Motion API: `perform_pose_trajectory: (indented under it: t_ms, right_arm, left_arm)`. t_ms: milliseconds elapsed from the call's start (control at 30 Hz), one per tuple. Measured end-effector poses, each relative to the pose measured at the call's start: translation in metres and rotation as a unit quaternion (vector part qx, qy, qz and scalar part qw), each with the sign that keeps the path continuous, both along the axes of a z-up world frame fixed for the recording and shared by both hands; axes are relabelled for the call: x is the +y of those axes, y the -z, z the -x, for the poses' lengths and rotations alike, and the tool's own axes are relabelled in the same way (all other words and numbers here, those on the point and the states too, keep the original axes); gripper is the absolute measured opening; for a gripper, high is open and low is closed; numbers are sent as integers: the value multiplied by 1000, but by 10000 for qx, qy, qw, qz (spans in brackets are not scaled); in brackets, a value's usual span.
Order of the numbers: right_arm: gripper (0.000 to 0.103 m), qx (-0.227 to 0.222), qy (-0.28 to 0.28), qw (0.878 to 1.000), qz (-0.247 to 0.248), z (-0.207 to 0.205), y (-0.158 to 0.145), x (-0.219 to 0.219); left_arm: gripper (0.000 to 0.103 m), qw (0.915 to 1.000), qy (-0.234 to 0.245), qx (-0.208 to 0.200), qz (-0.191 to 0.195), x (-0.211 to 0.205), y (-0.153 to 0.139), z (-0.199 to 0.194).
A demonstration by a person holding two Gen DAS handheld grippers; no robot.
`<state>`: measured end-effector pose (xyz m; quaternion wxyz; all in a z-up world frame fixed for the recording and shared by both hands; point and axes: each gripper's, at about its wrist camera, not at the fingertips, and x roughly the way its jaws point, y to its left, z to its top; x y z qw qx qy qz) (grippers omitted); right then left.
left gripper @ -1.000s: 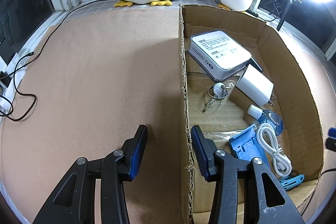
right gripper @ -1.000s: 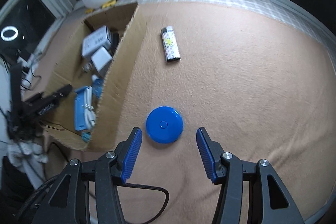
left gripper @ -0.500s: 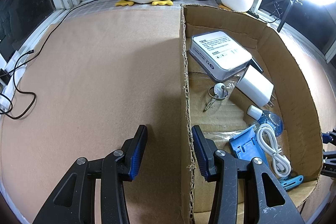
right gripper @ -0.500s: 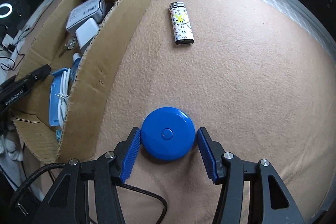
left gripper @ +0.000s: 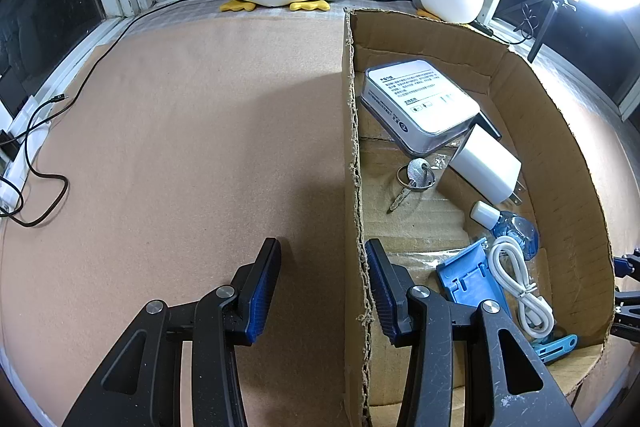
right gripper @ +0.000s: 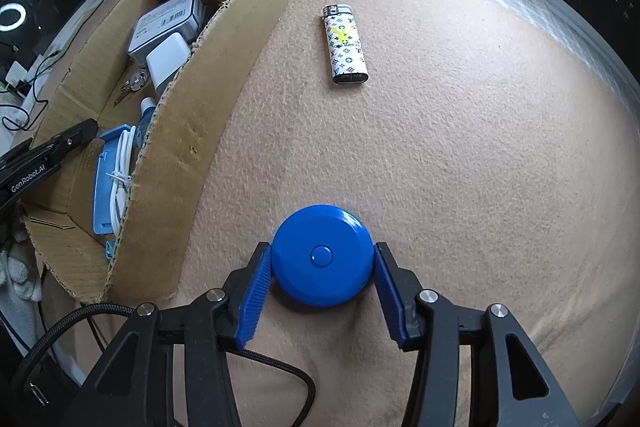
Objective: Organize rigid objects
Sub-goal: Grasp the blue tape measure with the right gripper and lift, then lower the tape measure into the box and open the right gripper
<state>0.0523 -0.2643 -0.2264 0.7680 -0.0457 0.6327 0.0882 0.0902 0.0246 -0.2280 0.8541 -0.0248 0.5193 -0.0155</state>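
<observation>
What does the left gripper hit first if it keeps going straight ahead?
Likely nothing solid soon: the left gripper is open, straddling the cardboard box wall, which runs forward between its fingers. Its right finger, inside the box, would probably meet the keys first; depth is unclear.

Black gripper frames, silver screws, ribbed blue fingers; braided black cable; white "GenRobot.AI" marking on left gripper.
</observation>
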Motion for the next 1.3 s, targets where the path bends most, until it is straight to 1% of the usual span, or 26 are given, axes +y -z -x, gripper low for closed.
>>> perform_pose_trajectory:
  t_ms: [133,233,300,467,633,833,933,1067,1300]
  right_arm:
    - [46,-19,-14,10000,-4,1,1,3]
    - [46,-66,96,9998,-130,0,-2,0]
    - [46,-167,160,9996,-179,-1,-14,-8]
    - [46,-497,231,9979,-349,-10,-41,-10]
    - [46,-766,82,9957,-518,-20,-67,4]
    - [46,-881,-244,9919,-887,-32,-79,40]
    - [46,-853,-526,9900,-991,-37,-79,65]
    - [46,-745,-918,9887,-925,-40,-70,99]
    - [46,-462,-1106,9885,-920,-51,-49,124]
  left_arm:
    - [48,10000,1,1,3,0,0,0]
    - [48,10000,-1,-1,-2,0,0,0]
    - [48,10000,2,0,0,0,0,0]
    - [48,10000,0,0,3,0,0,0]
    - [48,10000,-7,-2,9,0,0,0]
    - [48,10000,-5,-1,5,0,0,0]
    - [48,10000,-4,1,9,0,0,0]
    - [48,10000,-9,-2,15,0,0,0]
    - [48,10000,-19,-4,26,1,0,-1]
